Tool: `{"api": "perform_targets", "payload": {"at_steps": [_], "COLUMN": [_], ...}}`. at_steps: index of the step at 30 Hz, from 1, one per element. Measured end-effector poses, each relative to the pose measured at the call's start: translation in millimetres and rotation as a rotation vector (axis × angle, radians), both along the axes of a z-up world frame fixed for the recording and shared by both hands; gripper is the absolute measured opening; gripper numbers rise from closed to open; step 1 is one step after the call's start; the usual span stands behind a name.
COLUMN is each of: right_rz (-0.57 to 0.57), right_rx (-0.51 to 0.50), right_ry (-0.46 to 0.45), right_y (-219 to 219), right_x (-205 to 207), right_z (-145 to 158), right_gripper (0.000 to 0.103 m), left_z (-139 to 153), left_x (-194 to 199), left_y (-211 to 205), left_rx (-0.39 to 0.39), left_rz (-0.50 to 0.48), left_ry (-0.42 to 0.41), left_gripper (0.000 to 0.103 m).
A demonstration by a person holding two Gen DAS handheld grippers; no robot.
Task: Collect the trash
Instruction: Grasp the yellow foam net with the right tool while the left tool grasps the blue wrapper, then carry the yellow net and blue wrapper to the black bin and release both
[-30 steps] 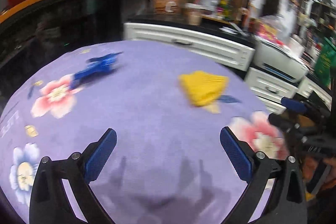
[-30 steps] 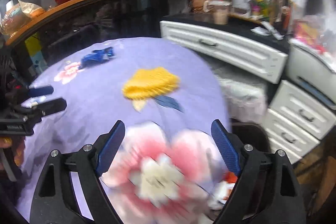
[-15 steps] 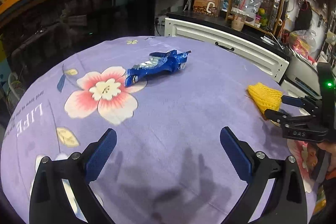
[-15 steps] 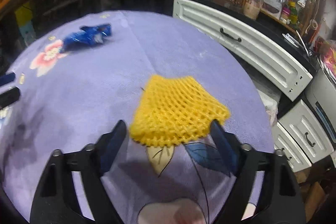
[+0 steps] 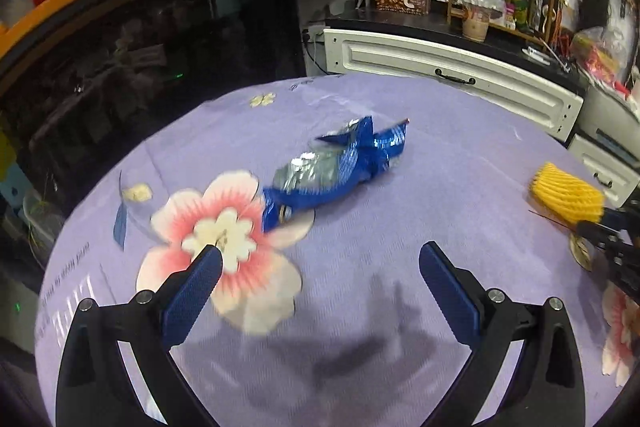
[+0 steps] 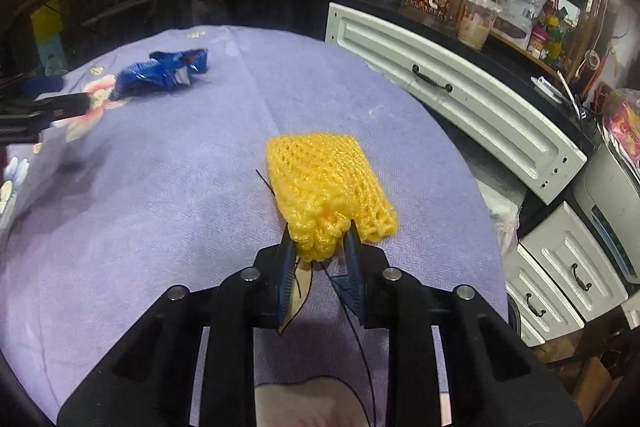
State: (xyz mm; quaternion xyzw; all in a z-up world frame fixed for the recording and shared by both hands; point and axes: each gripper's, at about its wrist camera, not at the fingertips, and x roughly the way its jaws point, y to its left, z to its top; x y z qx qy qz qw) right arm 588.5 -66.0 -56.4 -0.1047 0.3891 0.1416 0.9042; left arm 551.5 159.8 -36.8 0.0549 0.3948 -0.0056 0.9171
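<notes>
1. The right gripper [image 6: 318, 247] has its jaws pinched on the near edge of the yellow foam net [image 6: 326, 187], at the desk's right side.
2. The left gripper [image 5: 320, 267] hovers with jaws wide; the blue wrapper [image 5: 336, 167] lies just beyond on the purple tablecloth [image 5: 440, 155].

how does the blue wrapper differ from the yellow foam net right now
The blue wrapper is shiny crumpled foil; the yellow foam net is matte mesh. The wrapper lies free ahead of the open left gripper; the net's near edge is pinched in the right gripper. Both rest on the purple floral tablecloth.
</notes>
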Motion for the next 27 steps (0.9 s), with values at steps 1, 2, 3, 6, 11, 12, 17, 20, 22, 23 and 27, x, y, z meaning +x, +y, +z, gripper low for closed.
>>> {"api": "perform_targets", "payload": {"at_steps": [1,2,3,6,11,12,17,20,22,23,27], "right_rz": [0.004,0.009,0.014,0.029,0.04,0.041,0.042,0.037,0.035,0.034,0.039], "right_rx": [0.004,0.009,0.016,0.029,0.052,0.053,0.074,0.086,0.099,0.105,0.116], "right_ry": [-0.005,-0.011,-0.015,-0.025,-0.03,-0.031,-0.032,-0.032,-0.035,-0.038,-0.043], "right_y": [0,-1,-2,-6,-15,-15,-20,-22,-23,-23,-25], "right_x": [-3,-6,-10,-22,-42,-45,-57,-59,-61,-62,-65], "right_z": [2,5,9,19,28,29,31,30,30,30,29], "right_gripper": [0.025,0.025,0.025,0.025,0.025,0.025,0.025,0.025,0.025,0.025,0.025], "left_z": [-1,-2,-4,-11,-24,-26,-24,-21,-19,-18,-11], "left_x": [7,13,20,40,61,64,68,63,59,58,45], "left_y": [-2,-4,-7,-14,-23,-24,-21,-17,-16,-15,-12], "left_rx": [0.013,0.031,0.048,0.067,0.132,0.137,0.138,0.128,0.136,0.132,0.061], "left_rz": [-0.004,-0.006,-0.011,-0.023,-0.017,-0.017,0.01,0.016,0.027,0.029,0.017], "left_ry": [0.007,0.011,0.015,0.033,0.057,0.064,0.056,0.046,0.032,0.027,0.024], "left_gripper": [0.098,0.098,0.098,0.098,0.083,0.08,0.053,0.04,0.026,0.022,0.013]}}
